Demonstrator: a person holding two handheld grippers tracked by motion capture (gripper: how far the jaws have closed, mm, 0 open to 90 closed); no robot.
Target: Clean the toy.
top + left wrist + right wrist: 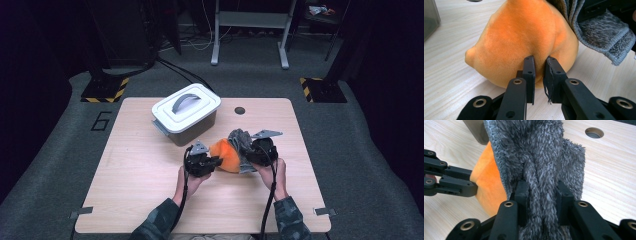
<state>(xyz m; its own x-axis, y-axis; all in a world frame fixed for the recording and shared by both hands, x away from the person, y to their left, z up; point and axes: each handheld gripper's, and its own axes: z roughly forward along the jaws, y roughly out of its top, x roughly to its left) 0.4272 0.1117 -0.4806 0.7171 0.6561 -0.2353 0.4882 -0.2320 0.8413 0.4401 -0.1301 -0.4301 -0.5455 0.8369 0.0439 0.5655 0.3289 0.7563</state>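
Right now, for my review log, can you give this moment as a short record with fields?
Work in hand: orange plush toy and grey towel
Left tongs: pinching a fold of the toy
Right tongs: clamped on the towel
Toy and towel: touching, towel draped against the toy
Also on table: lidded white box, closed

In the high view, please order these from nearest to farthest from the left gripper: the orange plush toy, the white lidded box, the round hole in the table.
1. Orange plush toy: pinched by the left gripper, just to its right.
2. White lidded plastic box: behind it, toward the table's far side.
3. Round hole in the wooden table: far edge, to the right.
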